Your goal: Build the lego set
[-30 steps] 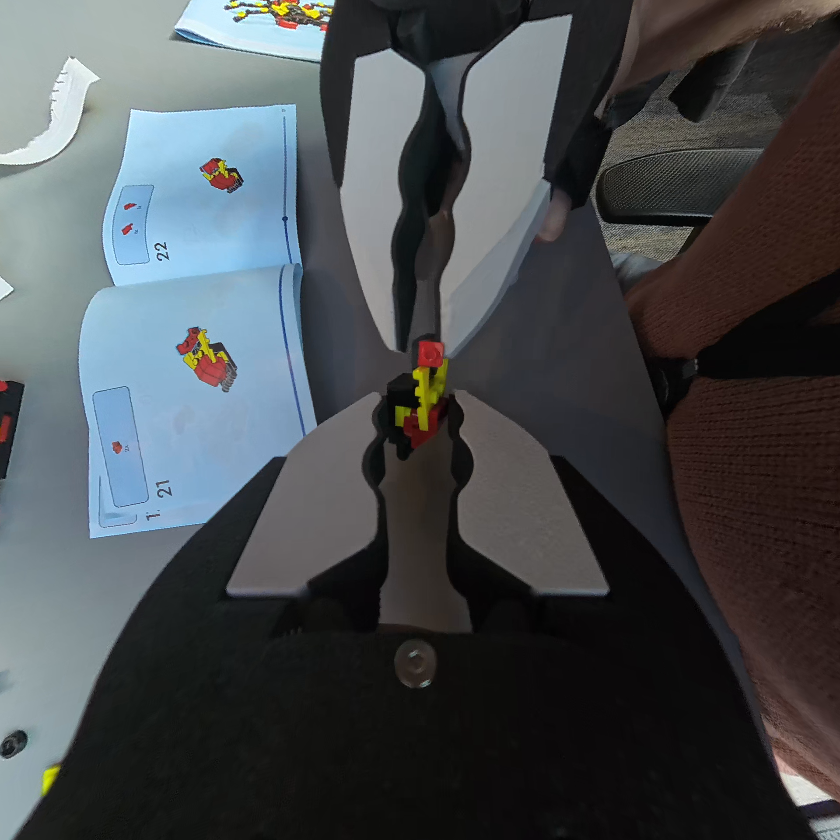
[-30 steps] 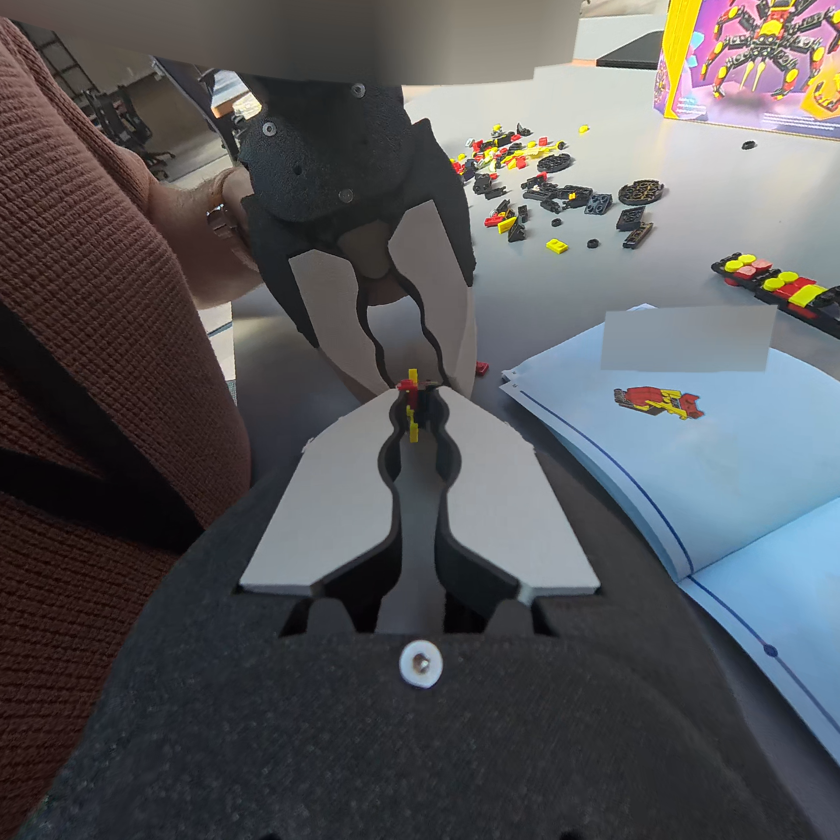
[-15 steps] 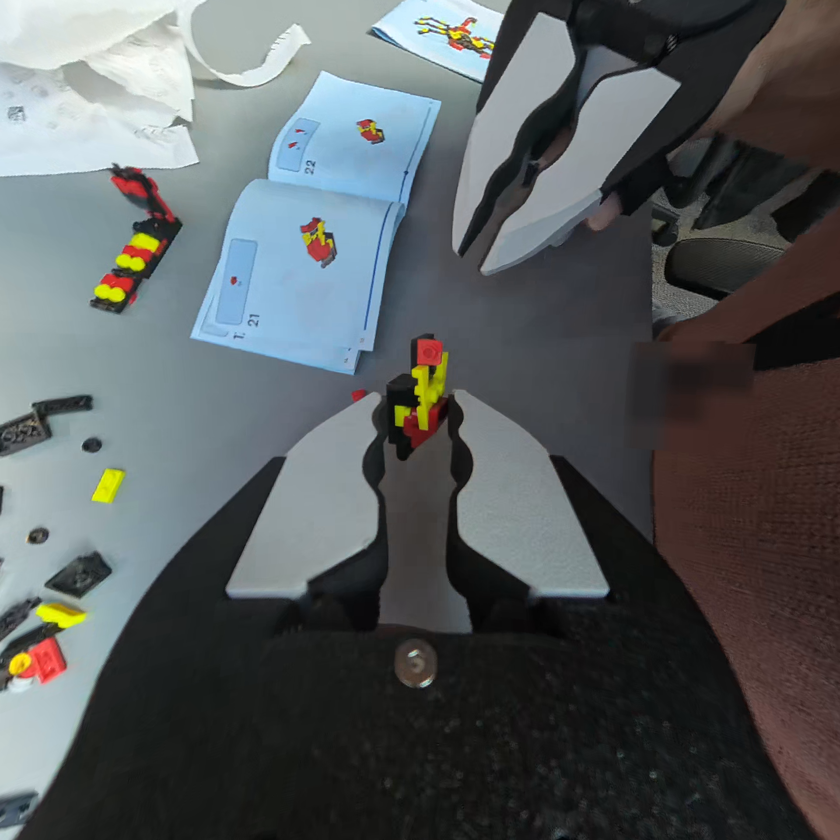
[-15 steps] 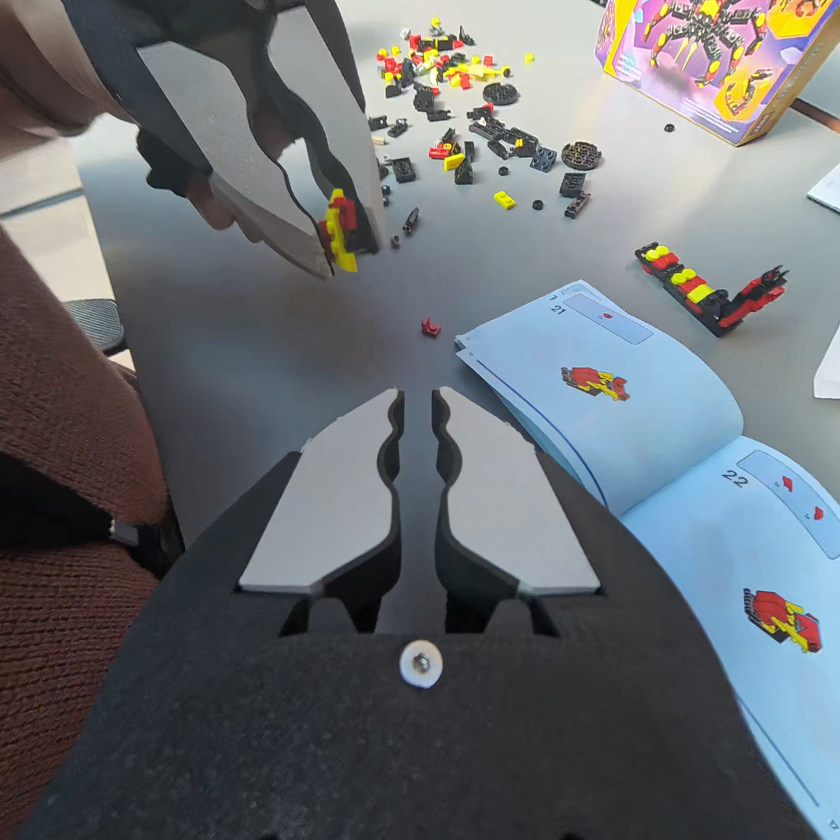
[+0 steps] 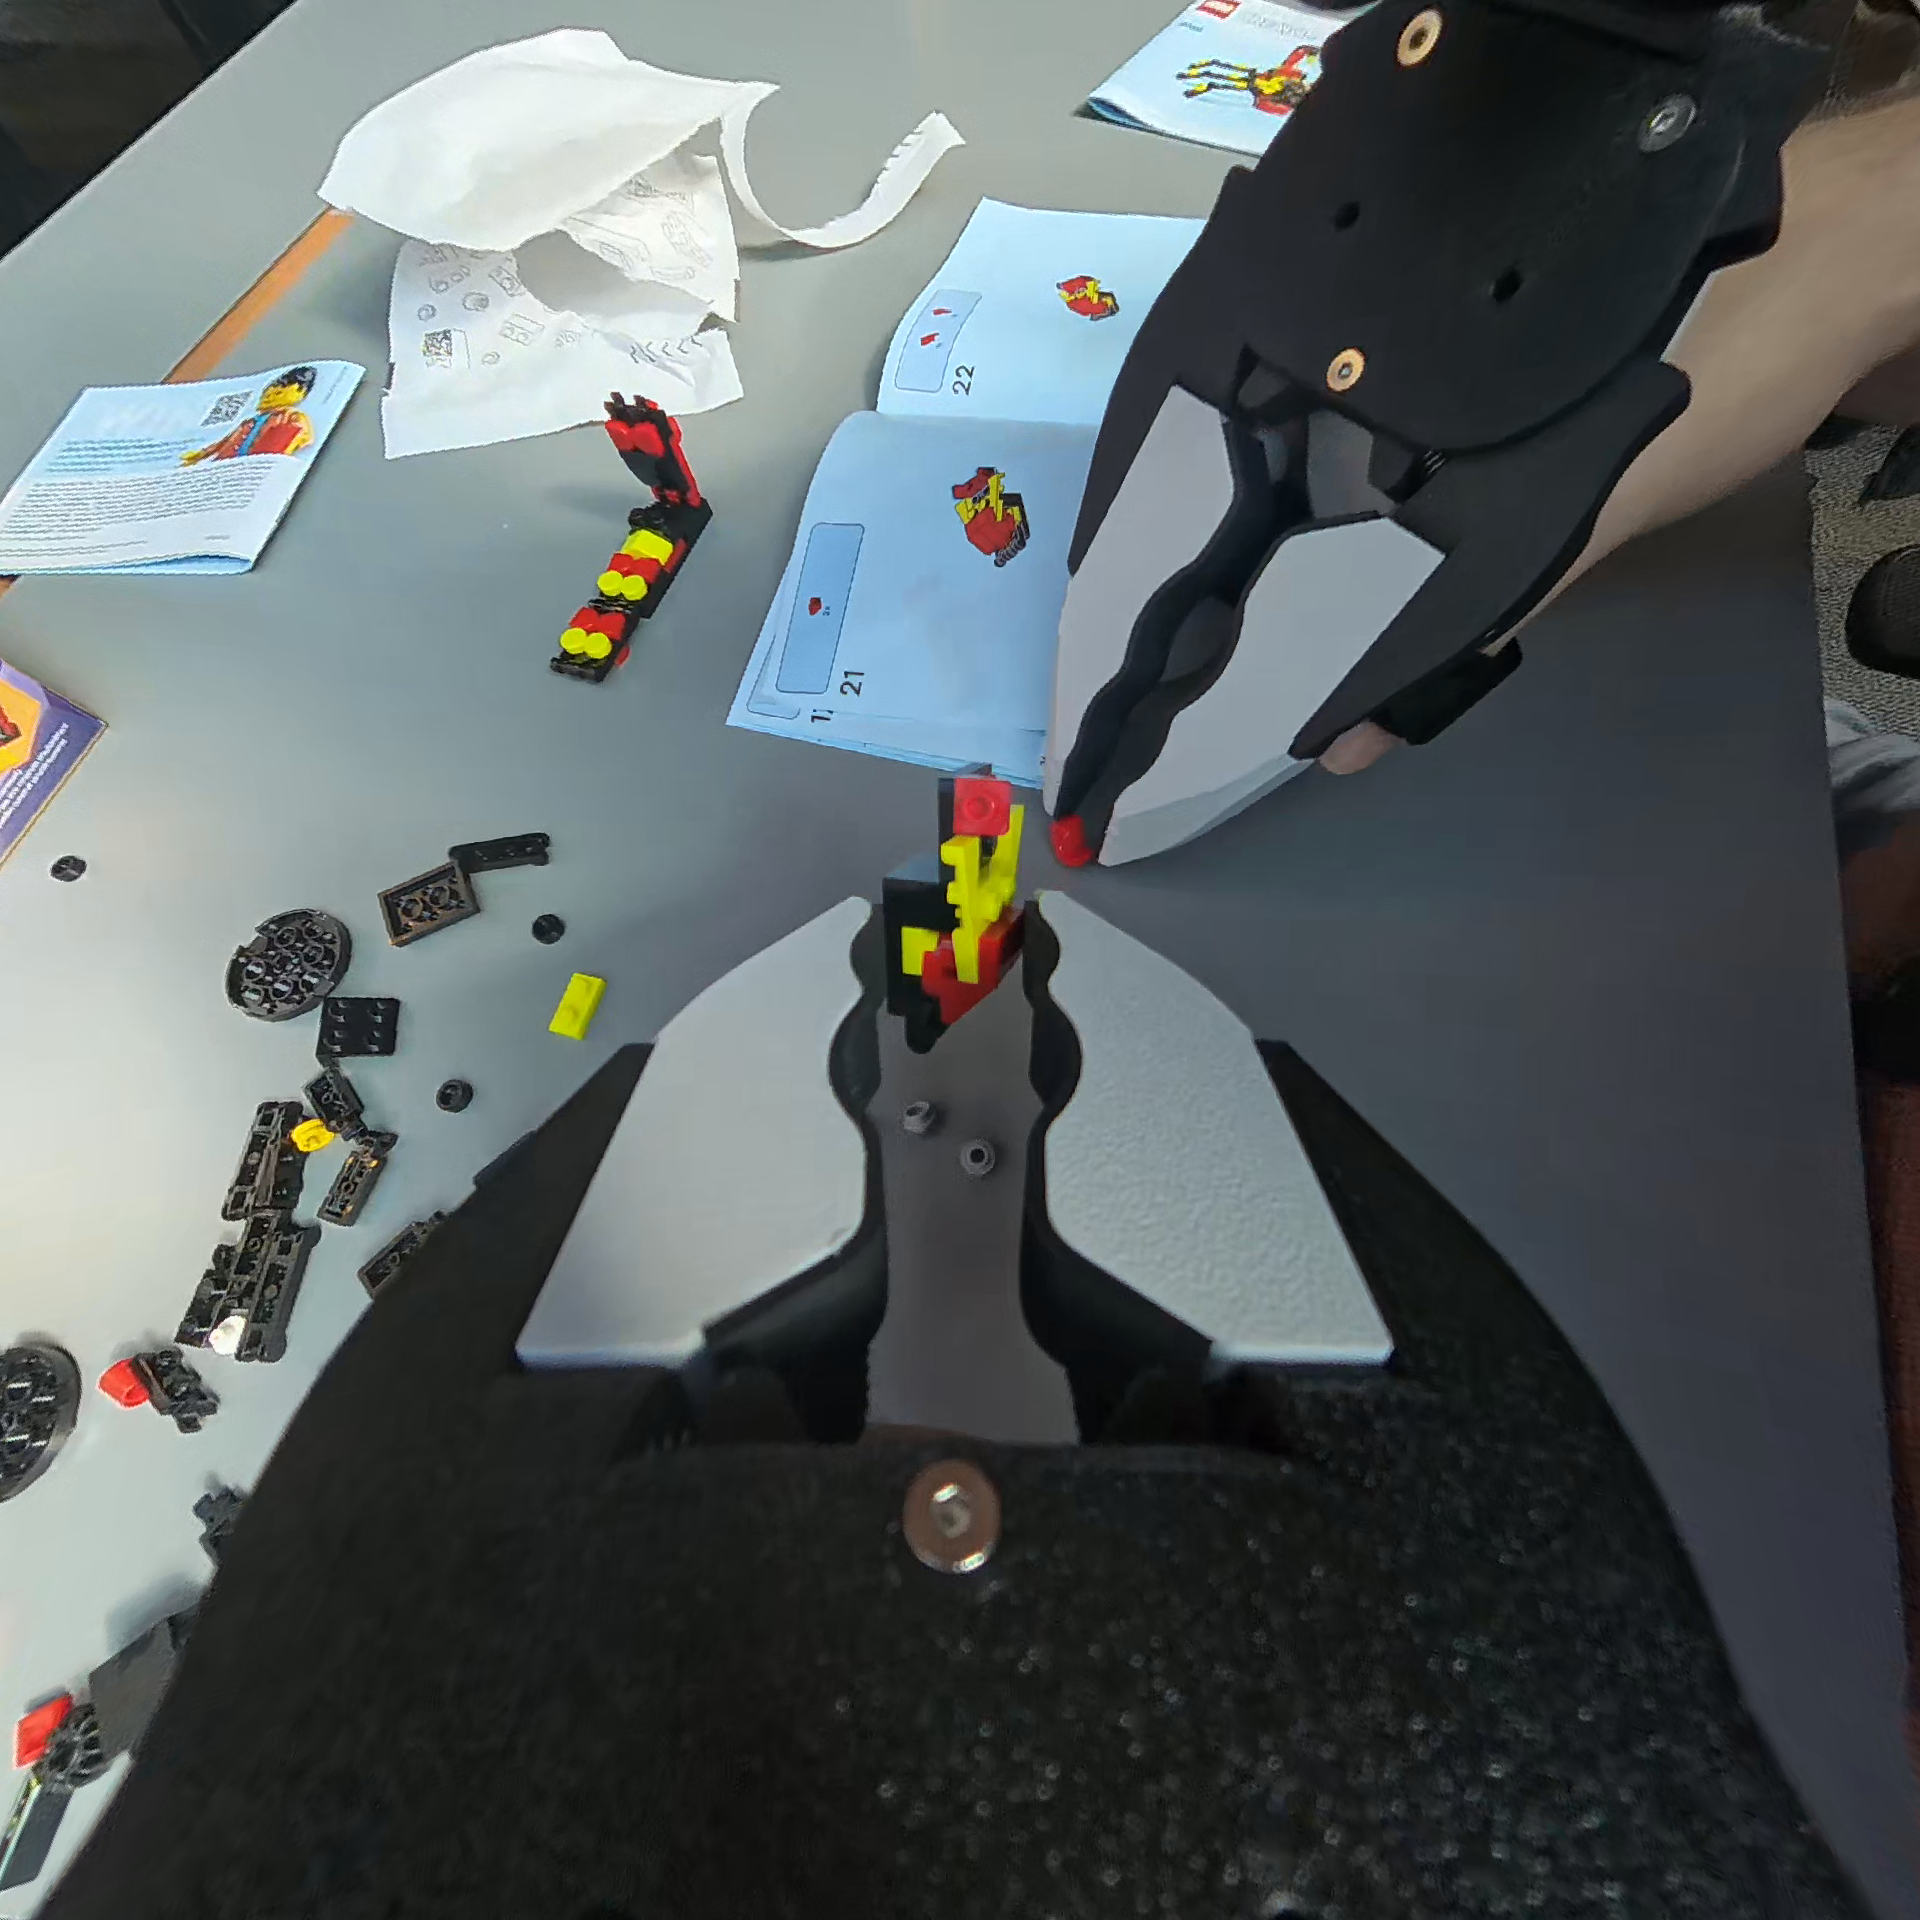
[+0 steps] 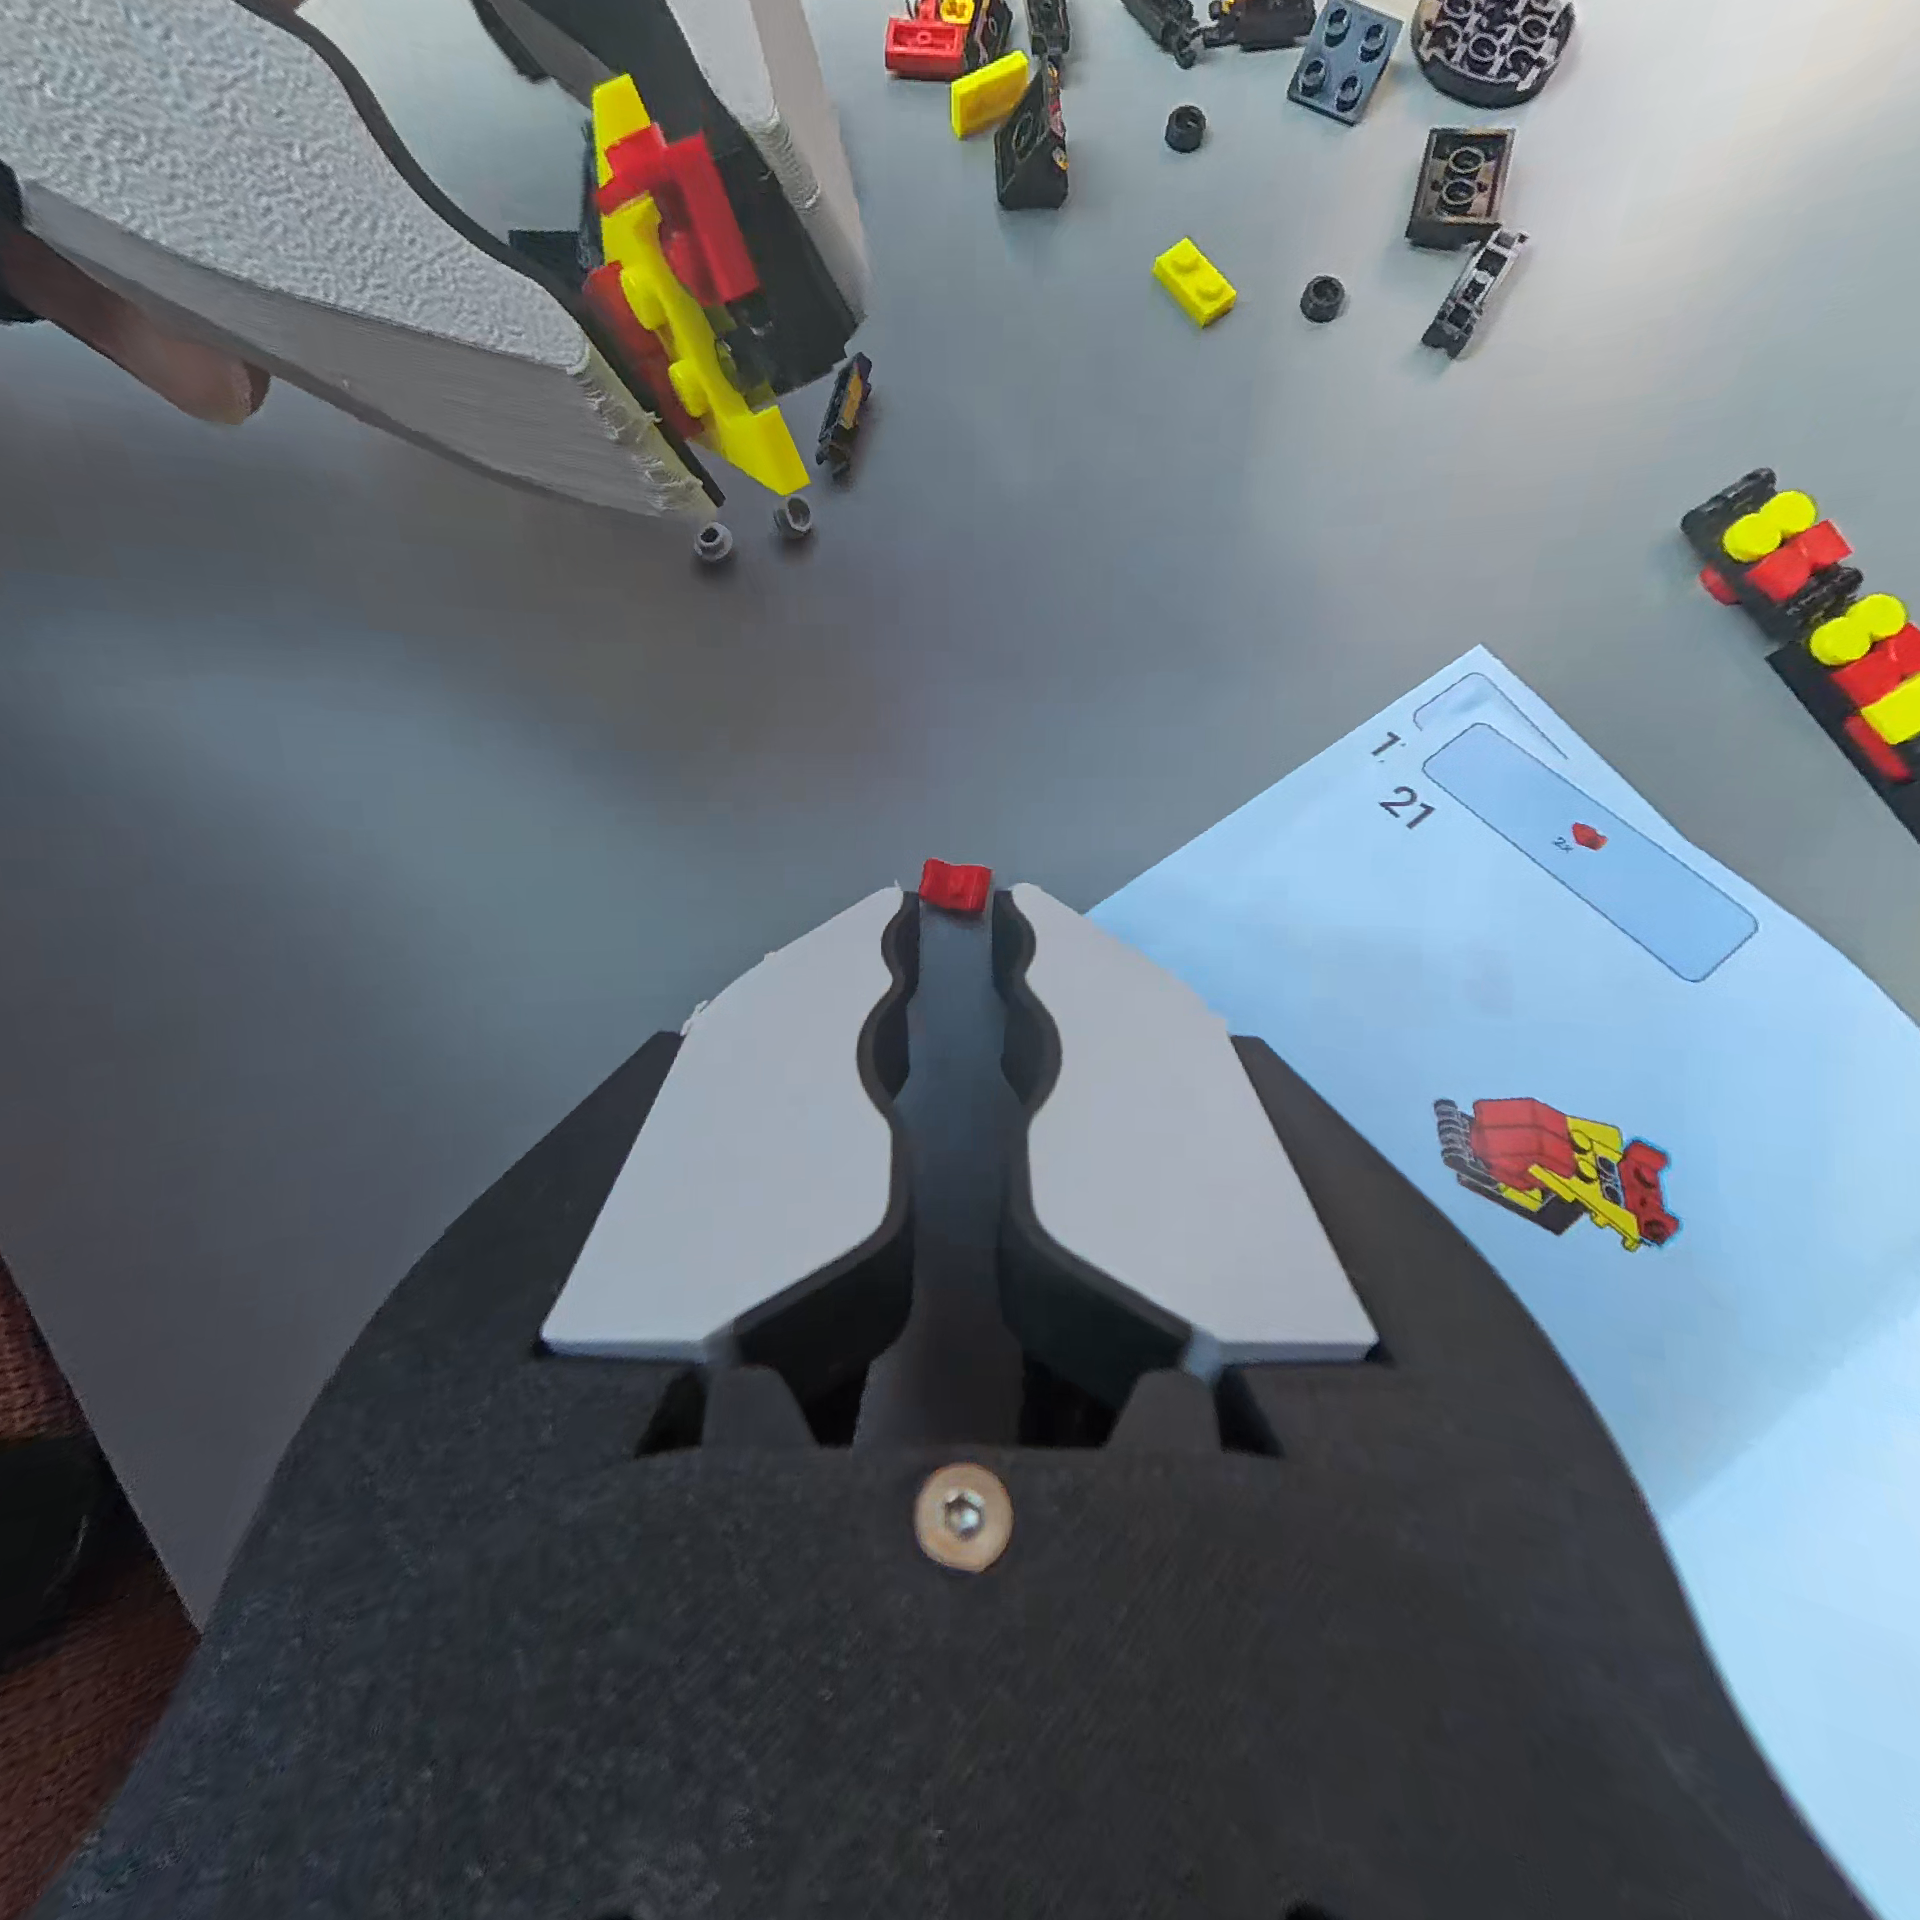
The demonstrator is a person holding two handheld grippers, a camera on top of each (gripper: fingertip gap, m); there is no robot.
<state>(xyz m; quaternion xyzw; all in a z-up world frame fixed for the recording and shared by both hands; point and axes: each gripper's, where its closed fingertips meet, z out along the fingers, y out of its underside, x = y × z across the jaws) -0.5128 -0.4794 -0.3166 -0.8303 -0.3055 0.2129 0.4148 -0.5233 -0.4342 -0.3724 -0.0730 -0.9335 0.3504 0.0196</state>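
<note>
Left gripper [image 5: 951, 914] clamps the half-built model [image 5: 956, 925] above the table [image 5: 1455, 1039]; right gripper [image 6: 958, 896] pinches a tiny red piece [image 6: 956, 886] by its tips. Shallow grip: it may pop free.

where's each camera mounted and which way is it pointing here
Left wrist view: sits on the left tool, looking along its fingers, down at the table; it grips the small assembly; the right tool and a hand show beyond.
Right wrist view: sits on the right tool, looking down over the table; a small red piece at its tips; a sleeve shows at left.
Shared: assembly, red piece, open booklet.
</note>
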